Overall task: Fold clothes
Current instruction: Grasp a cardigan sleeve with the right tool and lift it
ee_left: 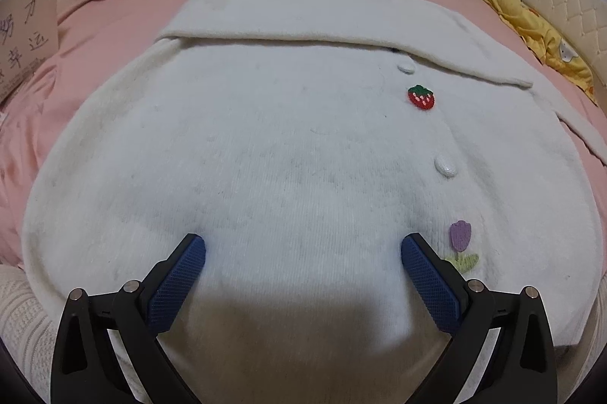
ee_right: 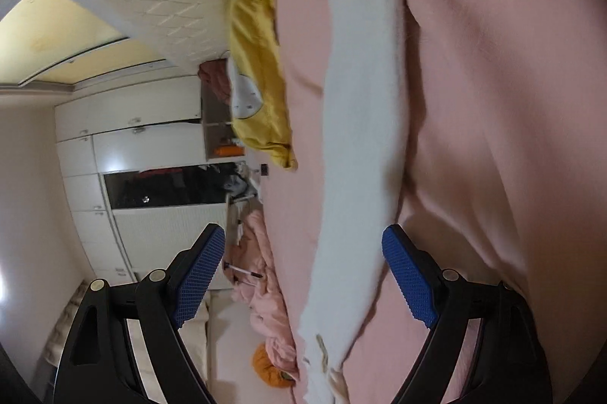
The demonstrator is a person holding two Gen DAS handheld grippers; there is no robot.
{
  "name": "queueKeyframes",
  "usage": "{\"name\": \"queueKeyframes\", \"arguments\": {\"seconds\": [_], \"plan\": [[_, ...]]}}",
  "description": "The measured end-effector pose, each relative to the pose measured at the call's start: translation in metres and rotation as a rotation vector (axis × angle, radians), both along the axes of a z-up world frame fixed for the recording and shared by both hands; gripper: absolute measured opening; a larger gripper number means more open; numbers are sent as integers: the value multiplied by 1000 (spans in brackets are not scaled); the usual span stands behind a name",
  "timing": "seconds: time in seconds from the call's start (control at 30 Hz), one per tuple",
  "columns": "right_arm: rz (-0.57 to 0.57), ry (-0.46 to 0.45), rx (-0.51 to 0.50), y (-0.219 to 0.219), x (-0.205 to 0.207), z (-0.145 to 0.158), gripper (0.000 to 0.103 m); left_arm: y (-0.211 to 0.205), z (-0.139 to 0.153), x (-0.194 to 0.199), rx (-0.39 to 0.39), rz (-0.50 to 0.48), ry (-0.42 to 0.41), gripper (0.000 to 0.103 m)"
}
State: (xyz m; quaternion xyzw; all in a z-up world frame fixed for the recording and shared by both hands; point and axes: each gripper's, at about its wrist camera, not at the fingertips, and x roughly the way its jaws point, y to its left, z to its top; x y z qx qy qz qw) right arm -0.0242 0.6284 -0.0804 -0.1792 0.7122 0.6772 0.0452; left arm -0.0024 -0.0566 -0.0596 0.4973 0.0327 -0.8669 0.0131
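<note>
— Where did the cardigan (ee_left: 288,146) lie?
— Flat on the pink bedsheet (ee_left: 114,40), front up, one sleeve (ee_left: 341,28) folded across the chest. Its near hem ran out of sight under the left gripper (ee_left: 303,248), whose blue pads (ee_left: 178,286) stood wide apart over the knit, holding nothing.
— And the right gripper (ee_right: 303,237)?
— Also spread wide and empty. Its view was rolled sideways and blurred; the other sleeve (ee_right: 364,138) stretched away between the fingers, and whether they touched it could not be told.
— Anything cut off?
— The yellow blanket (ee_right: 258,81) showed only partly at the bed's edge.
</note>
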Motion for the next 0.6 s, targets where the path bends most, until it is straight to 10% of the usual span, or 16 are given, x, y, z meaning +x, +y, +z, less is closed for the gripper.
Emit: {"name": "queueKeyframes", "arguments": {"seconds": [0.27, 0.37, 0.4, 0.47, 0.6], "plan": [[-26, -140, 51, 7, -51, 6, 85, 0, 0, -2, -8, 1, 3, 103], [30, -149, 216, 18, -68, 19, 83, 0, -1, -2, -9, 1, 5, 103], [40, -175, 249, 21, -70, 17, 77, -1, -1, -2, -9, 1, 5, 103], [32, -299, 250, 27, -61, -5, 3, -1, -1, -3, -10, 0, 6, 103], [43, -269, 194, 34, -54, -21, 3, 0, -2, -5, -17, 1, 5, 103]]}}
